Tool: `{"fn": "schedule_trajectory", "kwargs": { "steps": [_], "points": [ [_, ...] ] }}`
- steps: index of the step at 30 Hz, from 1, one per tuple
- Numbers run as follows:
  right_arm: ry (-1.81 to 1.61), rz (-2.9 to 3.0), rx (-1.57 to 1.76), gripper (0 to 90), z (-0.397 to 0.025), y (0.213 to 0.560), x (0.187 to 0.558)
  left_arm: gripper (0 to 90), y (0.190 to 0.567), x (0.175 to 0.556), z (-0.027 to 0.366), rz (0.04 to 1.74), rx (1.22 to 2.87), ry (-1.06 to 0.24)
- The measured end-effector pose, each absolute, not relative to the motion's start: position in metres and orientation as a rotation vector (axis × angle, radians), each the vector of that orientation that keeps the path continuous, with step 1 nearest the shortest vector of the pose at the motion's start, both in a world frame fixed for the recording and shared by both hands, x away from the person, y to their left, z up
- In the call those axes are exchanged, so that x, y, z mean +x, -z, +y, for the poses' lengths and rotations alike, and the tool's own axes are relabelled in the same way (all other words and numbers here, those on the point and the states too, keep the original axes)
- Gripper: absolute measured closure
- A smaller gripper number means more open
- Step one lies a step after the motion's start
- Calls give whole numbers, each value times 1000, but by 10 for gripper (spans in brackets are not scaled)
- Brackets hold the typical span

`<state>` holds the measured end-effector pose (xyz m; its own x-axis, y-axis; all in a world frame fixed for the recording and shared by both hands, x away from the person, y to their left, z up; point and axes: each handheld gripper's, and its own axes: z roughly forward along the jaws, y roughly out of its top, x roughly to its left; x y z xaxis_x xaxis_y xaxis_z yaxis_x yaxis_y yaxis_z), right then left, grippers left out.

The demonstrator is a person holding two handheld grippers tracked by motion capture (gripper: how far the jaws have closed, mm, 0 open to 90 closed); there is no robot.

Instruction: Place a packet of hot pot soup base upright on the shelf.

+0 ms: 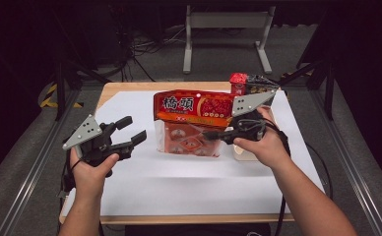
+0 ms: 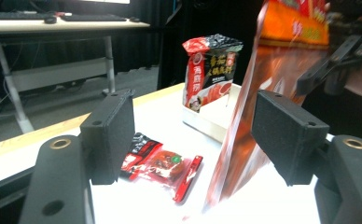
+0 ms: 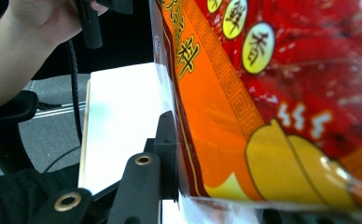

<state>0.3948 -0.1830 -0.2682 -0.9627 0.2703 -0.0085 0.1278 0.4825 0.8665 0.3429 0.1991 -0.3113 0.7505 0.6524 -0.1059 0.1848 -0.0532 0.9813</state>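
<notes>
A big red and orange snack bag with a clear lower half hangs upright over the table's middle. My right gripper is shut on its right side; in the right gripper view one black jaw presses the bag and the other is hidden behind it. My left gripper stands open to the left of the bag, apart from it, with nothing between its pads. In the left gripper view the bag shows edge-on, with a small red sachet flat on the white sheet beyond the jaws.
A red and black noodle packet stands in a shallow white box at the back right; the packet sits behind the bag in the high view. A white sheet covers the wooden table. Desk legs and cables lie beyond.
</notes>
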Motion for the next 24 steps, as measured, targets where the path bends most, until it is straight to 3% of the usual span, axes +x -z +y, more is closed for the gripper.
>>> {"fn": "schedule_trajectory", "kwargs": {
  "steps": [24],
  "points": [
    [-1389,2483,502,702,-241,233,412,224,323,357,206,794,1675,-453]
  ]
}}
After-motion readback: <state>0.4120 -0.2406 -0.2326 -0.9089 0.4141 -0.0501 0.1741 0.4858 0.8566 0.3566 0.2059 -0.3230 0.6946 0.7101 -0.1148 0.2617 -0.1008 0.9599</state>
